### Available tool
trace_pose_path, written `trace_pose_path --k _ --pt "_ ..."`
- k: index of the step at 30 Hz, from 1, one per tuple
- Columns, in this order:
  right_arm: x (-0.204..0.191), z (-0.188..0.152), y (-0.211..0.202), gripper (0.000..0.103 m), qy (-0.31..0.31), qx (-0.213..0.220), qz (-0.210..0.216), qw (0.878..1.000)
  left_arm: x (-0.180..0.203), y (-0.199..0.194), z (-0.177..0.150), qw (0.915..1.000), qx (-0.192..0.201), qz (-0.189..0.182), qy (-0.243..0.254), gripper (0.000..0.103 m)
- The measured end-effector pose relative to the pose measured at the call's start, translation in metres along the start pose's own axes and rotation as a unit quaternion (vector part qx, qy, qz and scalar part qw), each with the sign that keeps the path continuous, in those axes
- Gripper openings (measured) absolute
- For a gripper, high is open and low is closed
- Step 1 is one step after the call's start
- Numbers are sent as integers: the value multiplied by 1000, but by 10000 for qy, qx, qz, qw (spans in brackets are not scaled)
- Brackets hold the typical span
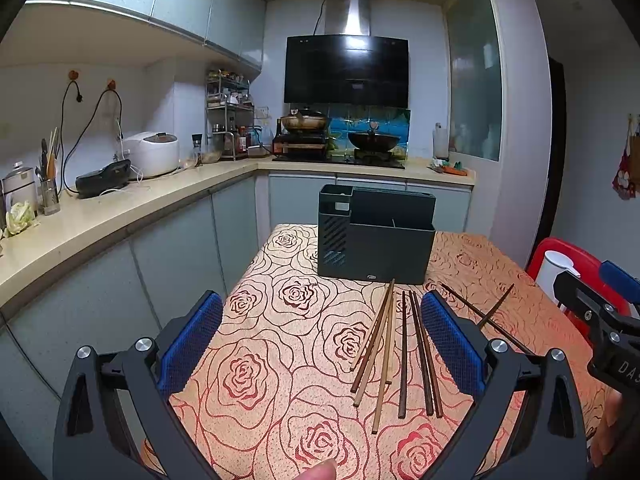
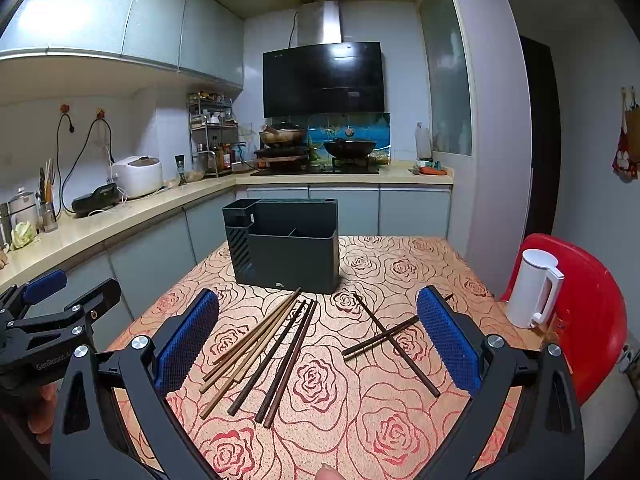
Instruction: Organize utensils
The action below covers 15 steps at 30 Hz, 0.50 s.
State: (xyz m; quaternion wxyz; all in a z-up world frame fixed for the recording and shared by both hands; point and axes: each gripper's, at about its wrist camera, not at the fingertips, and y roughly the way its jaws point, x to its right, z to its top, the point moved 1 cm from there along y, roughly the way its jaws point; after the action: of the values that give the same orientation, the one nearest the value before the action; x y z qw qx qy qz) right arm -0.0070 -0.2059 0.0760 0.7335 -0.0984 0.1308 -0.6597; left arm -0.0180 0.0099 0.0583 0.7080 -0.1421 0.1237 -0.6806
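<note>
Right wrist view: chopsticks (image 2: 260, 354) lie before the holder (image 2: 294, 258), thin, stiff, light, likely slippery. Best pinched mid-length; right gripper (image 2: 318, 344) and left gripper (image 1: 322, 344) both gape wide, empty.

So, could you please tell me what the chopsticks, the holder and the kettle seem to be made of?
Chopsticks: wood or bamboo, matte brown, some lighter, some dark. Holder: probably plastic, matte dark grey, moulded slots in its side. Kettle: smooth white shell, plastic or coated metal; the look leaves it open.

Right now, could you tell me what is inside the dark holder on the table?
The holder shows open compartments with a divider; no utensils stick out above its rim. Its walls hide the compartment floors. The chopsticks all lie on the tablecloth in front of it.
</note>
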Motion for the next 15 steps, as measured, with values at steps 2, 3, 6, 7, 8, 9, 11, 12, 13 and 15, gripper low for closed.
trace_pose_path --k 2,3,6,7,8,9,11,12,13,15 --pt "1 0 1 96 -13 -15 -5 10000 -2 2 0 10000 -38 -6 -1 96" --pt "2 -1 1 96 -23 -24 -17 10000 -3 4 -1 10000 -73 -26 -2 96" --pt "5 -2 7 96 -60 -88 -94 9999 -15 17 1 9996 -253 -75 -50 96" --pt "6 -2 10 96 -64 -118 -123 9998 -20 21 0 9995 -293 -57 -90 96" --pt "9 -4 13 96 -54 -163 -157 9997 -26 26 1 9993 -347 -39 -143 96" --pt "12 -6 15 96 -39 -211 -188 9996 -34 33 1 9987 -444 -25 -237 96" --pt "16 -9 20 96 -19 -282 -219 9994 -46 43 -2 9977 -571 -29 -374 96" --pt "18 -10 22 96 -16 -311 -230 9992 -51 48 -4 9970 -635 -59 -427 96" --pt "20 -12 24 96 -22 -349 -244 9991 -55 53 -7 9963 -728 -89 -453 96" --pt "23 -15 27 96 -53 -393 -259 9989 -58 62 -13 9954 -867 -112 -393 96"
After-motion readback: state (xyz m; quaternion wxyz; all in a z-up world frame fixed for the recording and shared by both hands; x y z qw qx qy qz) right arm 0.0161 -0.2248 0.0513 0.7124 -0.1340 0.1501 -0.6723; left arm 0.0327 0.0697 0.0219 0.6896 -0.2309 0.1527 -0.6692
